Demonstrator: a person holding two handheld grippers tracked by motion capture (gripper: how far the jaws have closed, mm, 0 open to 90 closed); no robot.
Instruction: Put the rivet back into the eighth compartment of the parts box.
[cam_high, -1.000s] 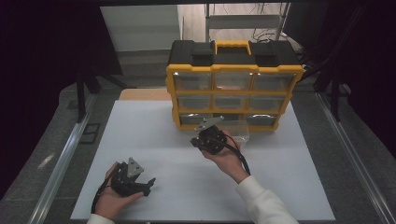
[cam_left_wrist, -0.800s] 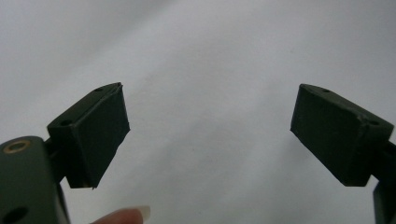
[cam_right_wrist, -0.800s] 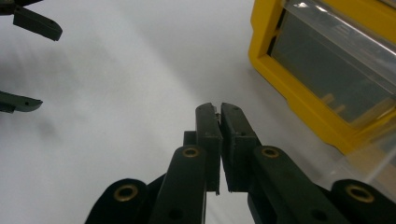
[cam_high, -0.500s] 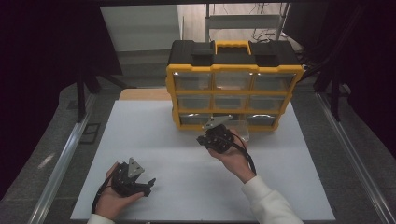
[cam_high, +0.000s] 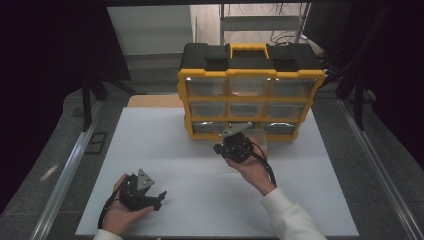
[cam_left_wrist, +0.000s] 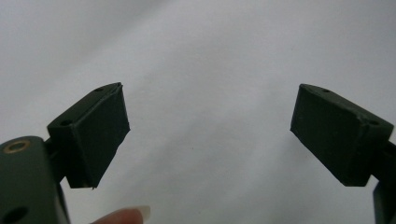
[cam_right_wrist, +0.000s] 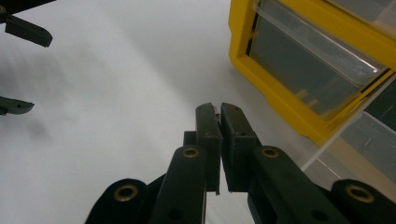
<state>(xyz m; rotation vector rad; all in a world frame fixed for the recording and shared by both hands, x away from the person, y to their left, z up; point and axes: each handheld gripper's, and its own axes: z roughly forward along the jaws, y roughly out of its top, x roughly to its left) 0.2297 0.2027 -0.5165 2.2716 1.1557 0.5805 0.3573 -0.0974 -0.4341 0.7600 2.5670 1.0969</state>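
A yellow and black drawer organizer (cam_high: 250, 85) with clear drawers stands at the back of the white table (cam_high: 175, 145). Its bottom middle drawer (cam_high: 259, 141) looks pulled out, and its clear wall (cam_right_wrist: 359, 130) is beside my right gripper. My right gripper (cam_high: 220, 148) hovers just in front of that drawer, and in its own view its jaws (cam_right_wrist: 219, 112) are shut together with nothing visible between them. My left gripper (cam_high: 159, 199) rests low at the front left of the table. Its jaws (cam_left_wrist: 210, 135) stand wide open over bare white surface.
The organizer's yellow frame (cam_right_wrist: 280, 93) is close on the right of the right gripper's jaws. The left gripper's open jaws (cam_right_wrist: 18, 65) appear far off in the right gripper view. Grey rails (cam_high: 70, 165) border the table, and a fingertip (cam_left_wrist: 126, 215) shows beneath the left jaws.
My right gripper has shifted a little to the right along the organizer's front, jaws still shut. The left gripper has not moved.
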